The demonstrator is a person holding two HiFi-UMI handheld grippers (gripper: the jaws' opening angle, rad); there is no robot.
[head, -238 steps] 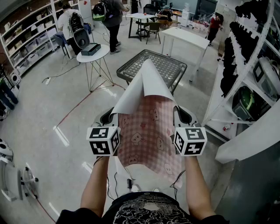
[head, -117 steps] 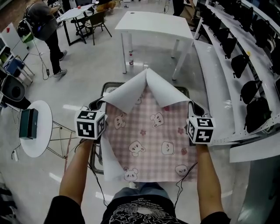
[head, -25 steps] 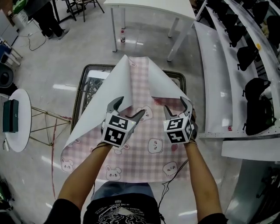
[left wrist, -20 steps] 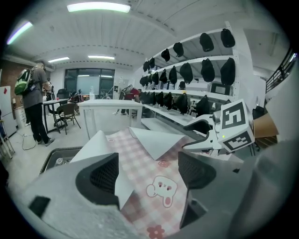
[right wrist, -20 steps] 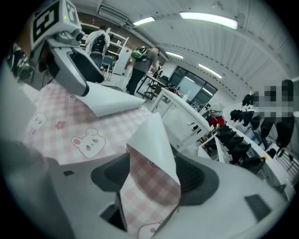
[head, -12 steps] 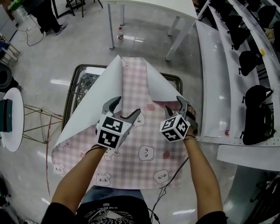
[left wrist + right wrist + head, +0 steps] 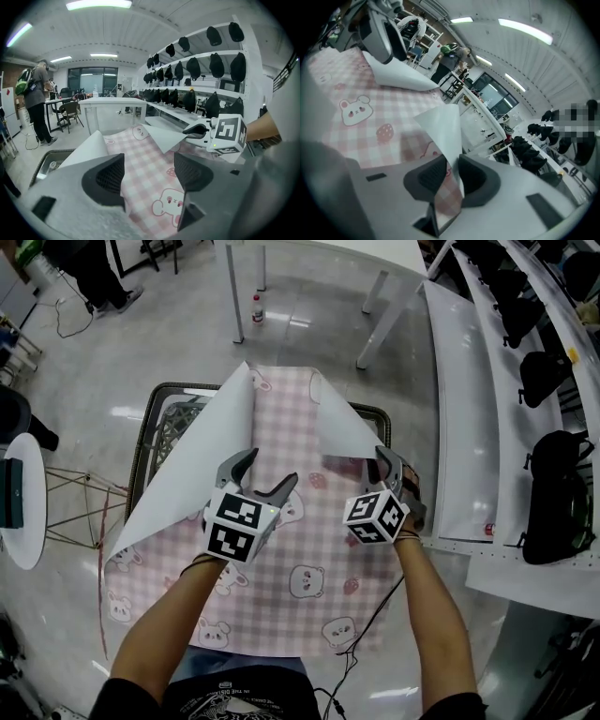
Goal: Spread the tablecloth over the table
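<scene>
Mid-spread: the cloth [image 7: 309,549] lies pink side up over the table [image 7: 150,418], its near edge hanging down toward me. The two far corners are turned back, white underside showing. The left flap [image 7: 192,479] is the bigger one and runs down off the table's left side. The right flap [image 7: 342,427] is a smaller triangle near the far right corner.

My right tongs [image 7: 452,176] have just been closing and now stand narrow, with the edge of the right flap between the jaws. As far as I can judge, it is pinched. My left tongs [image 7: 268,468] have also just been closing a little, but they are wide apart above the flat cloth, just beside the left flap. Nothing is caught between the jaws.

I judge the step in hand to be unfolding the far corners, with the right one taken first. The next move calls for the left tongs to reach the left flap's edge and close on it. Then both corners go up and away from me, so the white side turns under and the cloth lies flat to the table's far edge. I should pull evenly — a tug on one side could drag the whole cloth askew.
</scene>
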